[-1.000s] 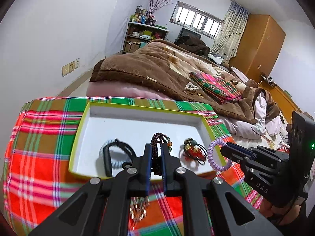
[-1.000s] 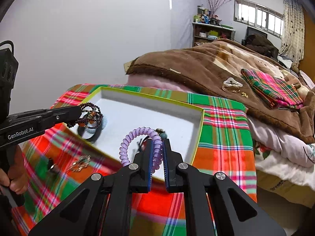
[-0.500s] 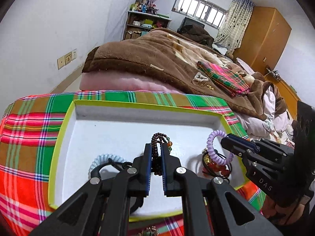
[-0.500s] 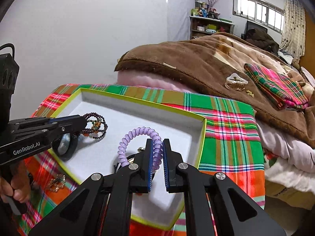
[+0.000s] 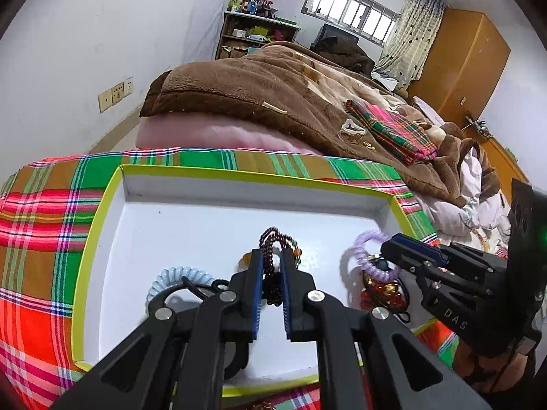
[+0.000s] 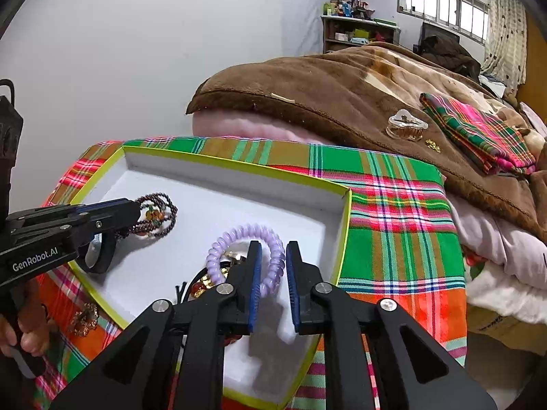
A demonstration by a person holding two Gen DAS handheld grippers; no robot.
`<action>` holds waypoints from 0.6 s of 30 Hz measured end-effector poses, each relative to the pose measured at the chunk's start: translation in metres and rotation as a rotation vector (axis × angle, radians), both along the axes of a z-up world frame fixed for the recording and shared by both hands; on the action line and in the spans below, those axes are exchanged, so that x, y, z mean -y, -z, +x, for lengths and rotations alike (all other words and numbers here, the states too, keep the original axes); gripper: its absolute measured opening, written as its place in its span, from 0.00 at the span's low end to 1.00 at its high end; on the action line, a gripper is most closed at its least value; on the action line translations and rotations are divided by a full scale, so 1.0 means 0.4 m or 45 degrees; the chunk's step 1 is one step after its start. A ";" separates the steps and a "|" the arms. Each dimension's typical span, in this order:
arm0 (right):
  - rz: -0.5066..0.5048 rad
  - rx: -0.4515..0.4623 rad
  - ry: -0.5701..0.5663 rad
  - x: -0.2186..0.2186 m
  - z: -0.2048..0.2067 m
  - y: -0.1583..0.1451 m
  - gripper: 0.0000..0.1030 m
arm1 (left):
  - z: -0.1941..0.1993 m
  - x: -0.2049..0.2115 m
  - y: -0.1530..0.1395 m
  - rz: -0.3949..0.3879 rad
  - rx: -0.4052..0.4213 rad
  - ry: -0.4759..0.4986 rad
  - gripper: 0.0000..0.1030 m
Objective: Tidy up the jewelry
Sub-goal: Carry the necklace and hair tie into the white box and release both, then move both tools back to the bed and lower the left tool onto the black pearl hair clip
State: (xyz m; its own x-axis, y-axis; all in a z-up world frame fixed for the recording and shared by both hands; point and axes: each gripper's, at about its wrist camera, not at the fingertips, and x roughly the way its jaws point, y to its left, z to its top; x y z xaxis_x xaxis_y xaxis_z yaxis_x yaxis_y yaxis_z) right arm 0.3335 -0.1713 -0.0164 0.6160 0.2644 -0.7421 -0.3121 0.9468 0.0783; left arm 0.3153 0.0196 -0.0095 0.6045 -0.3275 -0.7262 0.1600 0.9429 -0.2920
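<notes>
Item 1. Left tongs [image 5: 271, 273]: narrow, clamped on a dark garnet-coloured beaded bracelet with orange and green accent beads [image 5: 273, 256]; the bracelet loop stands up between the blue pads, over the middle of the tray.

Item 2. Right tongs [image 6: 273, 270]: parted a little, the lilac spiral-coil plastic hair tie [image 6: 246, 256] lying in the gap between the pads. Whether either pad still bears on the coil cannot be told. The tie sits low over the tray's right part, above or upon item 5.

Item 3. Shallow white cardboard tray with lime-yellow rim [image 5: 99, 212]: rests on a red, green and orange plaid cloth [image 5: 37, 225] covering the table.

Item 4. Pale blue spiral-coil hair tie [image 5: 171, 276] and a black band [image 6: 99, 256]: in the tray, left part.

Item 5. Cluster of red and gold beads on black cord [image 5: 379, 290]: in the tray, right part.

Item 6. Small gold-toned ornament [image 6: 82, 317]: on the cloth outside the tray's near edge, not yet stowed.

Risks, as judged:
- The springy coil may snag a pad and lift out as the right tongs withdraw.
- The coil may tangle with the bead cluster beneath.
- The bracelet, released from a height, may roll onto the black band.
- The two tongs work near each other and could knock.
</notes>
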 end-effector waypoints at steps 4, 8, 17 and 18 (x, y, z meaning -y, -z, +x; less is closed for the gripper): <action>0.013 0.017 -0.001 0.002 -0.020 -0.015 0.24 | -0.011 -0.003 -0.013 -0.020 0.004 0.003 0.10; 0.022 0.043 -0.016 0.000 -0.054 -0.037 0.24 | -0.042 -0.001 -0.034 -0.022 0.028 0.010 0.10; 0.054 0.116 -0.065 0.005 -0.171 -0.102 0.25 | -0.152 -0.006 -0.076 0.013 0.077 -0.001 0.10; 0.060 0.121 -0.069 0.006 -0.183 -0.107 0.25 | -0.167 -0.009 -0.080 0.013 0.085 -0.008 0.10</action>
State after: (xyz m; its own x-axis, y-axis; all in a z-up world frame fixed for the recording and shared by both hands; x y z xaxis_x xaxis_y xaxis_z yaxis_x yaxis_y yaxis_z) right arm 0.2604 -0.1736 0.0265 0.6666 0.3324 -0.6672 -0.3709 0.9243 0.0900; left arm 0.2486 0.0231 0.0226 0.6537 -0.3159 -0.6876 0.1725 0.9470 -0.2711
